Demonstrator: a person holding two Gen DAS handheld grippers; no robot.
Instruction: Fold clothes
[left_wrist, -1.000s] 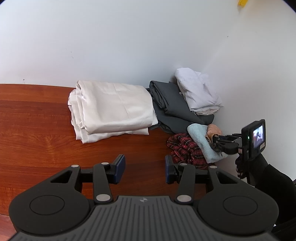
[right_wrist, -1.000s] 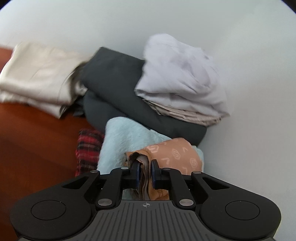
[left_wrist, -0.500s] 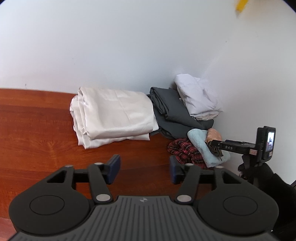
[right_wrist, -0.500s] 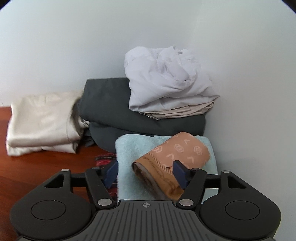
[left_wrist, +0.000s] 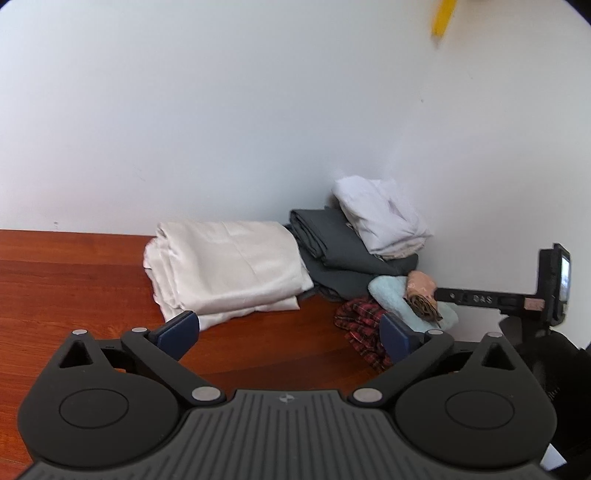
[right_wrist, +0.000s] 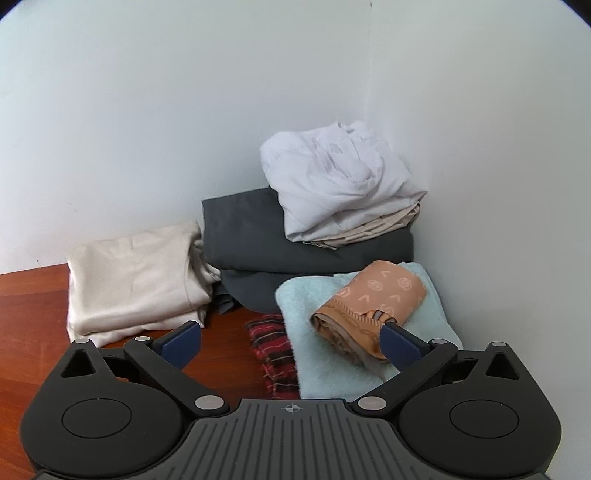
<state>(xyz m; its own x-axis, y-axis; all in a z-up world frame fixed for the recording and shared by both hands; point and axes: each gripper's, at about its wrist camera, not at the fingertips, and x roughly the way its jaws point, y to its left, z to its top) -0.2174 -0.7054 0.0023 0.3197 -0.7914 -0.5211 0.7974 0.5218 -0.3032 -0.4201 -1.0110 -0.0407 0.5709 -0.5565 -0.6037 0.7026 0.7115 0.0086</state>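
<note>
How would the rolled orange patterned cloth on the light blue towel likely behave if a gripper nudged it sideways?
The orange patterned cloth is a loose roll, so it would probably roll or unfurl rather than slide. It looks thin and soft, so likely light and floppy once lifted. Resting on the plush light blue towel, it may catch slightly instead of slipping.
</note>
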